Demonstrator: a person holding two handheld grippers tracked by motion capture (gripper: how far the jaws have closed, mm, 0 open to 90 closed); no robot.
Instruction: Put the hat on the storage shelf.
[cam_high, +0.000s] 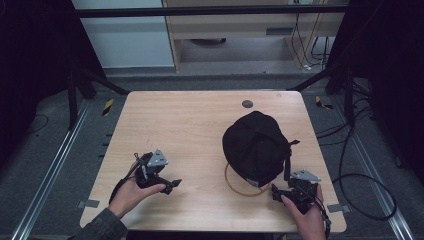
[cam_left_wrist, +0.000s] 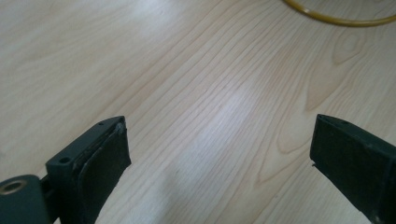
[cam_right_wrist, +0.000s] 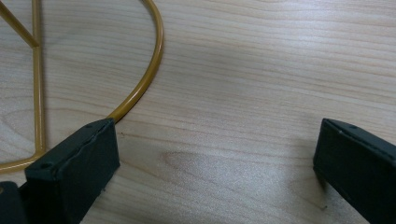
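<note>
A black cap sits on a gold wire stand at the right middle of the wooden table. A black strap hangs down the cap's right side. My left gripper rests low over the table's front left, open, with bare wood between its jaws. In the left gripper view the stand's gold ring curves across the top right. My right gripper is at the front right, just beside the stand's base, open. In the right gripper view the gold ring runs past the left jaw.
A small dark round disc is set into the table near its far edge. Cables lie on the floor to the right. Metal rails run along the floor on both sides.
</note>
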